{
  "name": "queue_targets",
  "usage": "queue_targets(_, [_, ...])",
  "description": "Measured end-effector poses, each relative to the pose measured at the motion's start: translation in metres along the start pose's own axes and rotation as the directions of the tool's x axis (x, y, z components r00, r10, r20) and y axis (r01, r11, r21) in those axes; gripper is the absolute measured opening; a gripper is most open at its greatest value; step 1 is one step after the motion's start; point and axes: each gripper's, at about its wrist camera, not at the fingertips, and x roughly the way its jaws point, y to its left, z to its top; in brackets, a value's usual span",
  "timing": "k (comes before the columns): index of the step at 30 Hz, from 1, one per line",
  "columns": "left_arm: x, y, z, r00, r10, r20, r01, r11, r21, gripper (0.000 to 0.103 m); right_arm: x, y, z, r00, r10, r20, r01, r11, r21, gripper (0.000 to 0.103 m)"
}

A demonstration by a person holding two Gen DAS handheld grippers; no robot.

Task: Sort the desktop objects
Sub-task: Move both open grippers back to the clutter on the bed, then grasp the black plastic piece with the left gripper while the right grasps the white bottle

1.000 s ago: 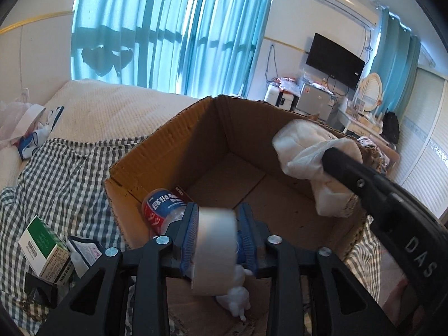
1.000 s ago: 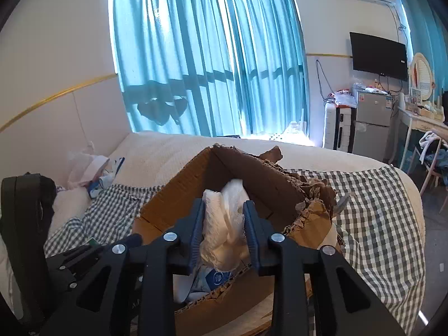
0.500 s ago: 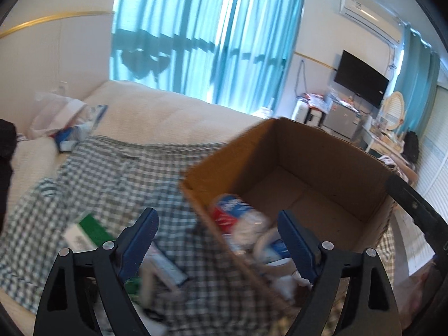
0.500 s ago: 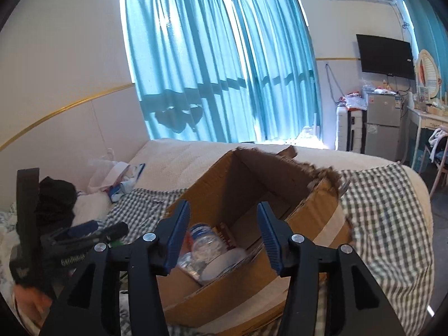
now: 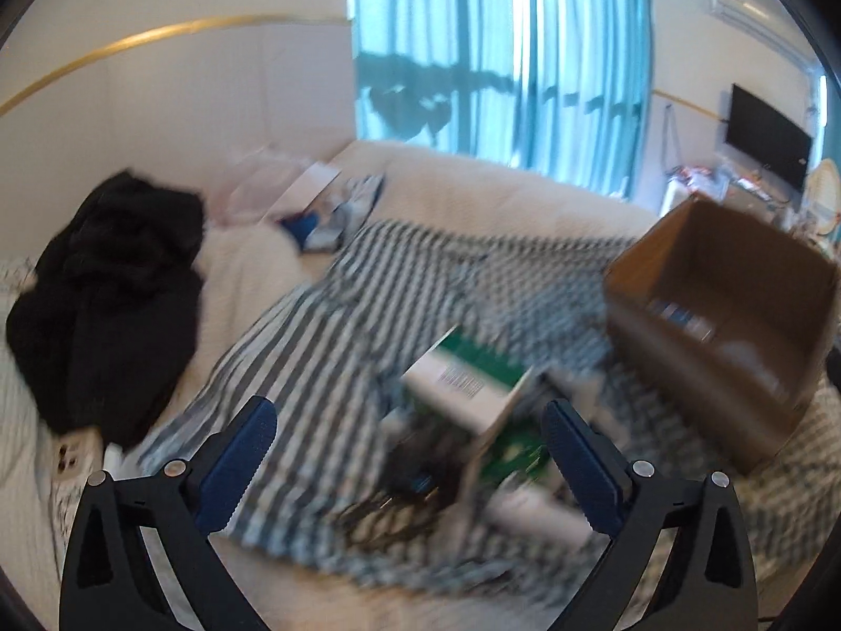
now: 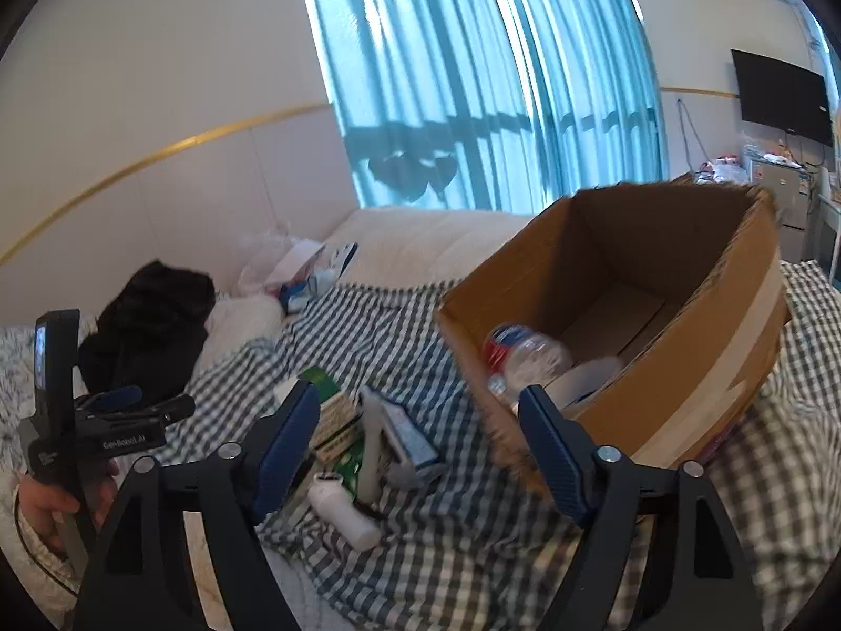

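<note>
My left gripper (image 5: pixel 410 452) is opening wide with nothing between its jaws, over a blurred green-and-white box (image 5: pixel 462 384) and dark cables on the checked cloth. The brown cardboard box (image 5: pixel 683 378) stands to its right. My right gripper (image 6: pixel 418 436) is also opening and empty, above a tube (image 6: pixel 404 431), a green-and-white box (image 6: pixel 328 410) and a small white bottle (image 6: pixel 344 512). Inside the cardboard box (image 6: pixel 709 363) lie a plastic bottle (image 6: pixel 525 352) and a white roll (image 6: pixel 588 378). The left gripper (image 6: pixel 157 402) shows at the far left, held by a hand (image 6: pixel 47 505).
A black garment (image 6: pixel 152 315) lies on the white bedding at the left. A plastic bag with packets (image 6: pixel 294 273) sits behind the checked cloth (image 6: pixel 420 552). Blue curtains and a wall screen (image 6: pixel 783 94) are at the back.
The left gripper let go of the white roll and the right one its white wad, both over the cardboard box. Both opened and swung left toward the pile on the checked cloth.
</note>
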Motion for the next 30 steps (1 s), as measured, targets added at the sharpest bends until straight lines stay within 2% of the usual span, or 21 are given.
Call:
queue_targets(6, [0.036,0.026,-0.061,0.997,0.036,-0.072,-0.037,0.999,-0.015,0.103,0.035,0.036,-0.040,0.993,-0.014,-0.115,0.001,0.993,-0.116,0.080])
queue_targets(8, [0.048,0.024,-0.070,0.994,0.041,-0.097,-0.042,0.999,-0.014,0.103,0.049,0.045,-0.051,0.988,-0.009,-0.157,-0.012,0.991,-0.131,0.080])
queue_targets(10, [0.063,0.022,-0.072,0.992,0.010,-0.129,-0.012,1.000,-0.018,0.103,0.060,0.051,-0.061,0.983,-0.006,-0.181,-0.022,0.988,-0.151,0.080])
queue_targets(14, [0.083,0.015,-0.067,0.991,-0.026,-0.131,0.026,1.000,-0.005,0.103,0.084,0.061,-0.077,0.971,-0.029,-0.238,-0.024,0.976,-0.214,0.080])
queue_targets(19, [0.110,0.006,-0.065,0.983,-0.035,-0.179,0.042,0.998,0.037,0.103,0.105,0.062,-0.090,0.958,-0.027,-0.284,-0.043,0.971,-0.236,0.080])
queue_targets(22, [0.127,0.001,-0.064,0.978,-0.047,-0.201,0.057,0.998,0.040,0.103,0.120,0.062,-0.094,0.950,0.001,-0.313,-0.076,0.970,-0.230,0.079])
queue_targets(23, [0.132,-0.002,-0.064,0.978,-0.046,-0.203,0.057,0.997,0.048,0.103,0.124,0.063,-0.095,0.948,0.006,-0.318,-0.085,0.969,-0.234,0.076])
queue_targets(26, [0.145,-0.011,-0.064,0.974,-0.046,-0.221,0.065,0.995,0.082,0.103,0.136,0.069,-0.099,0.932,0.047,-0.358,-0.141,0.961,-0.240,0.051])
queue_targets(30, [0.154,-0.021,-0.068,0.970,-0.032,-0.240,0.065,0.989,0.131,0.100,0.151,0.078,-0.106,0.914,0.107,-0.391,-0.218,0.943,-0.251,0.049])
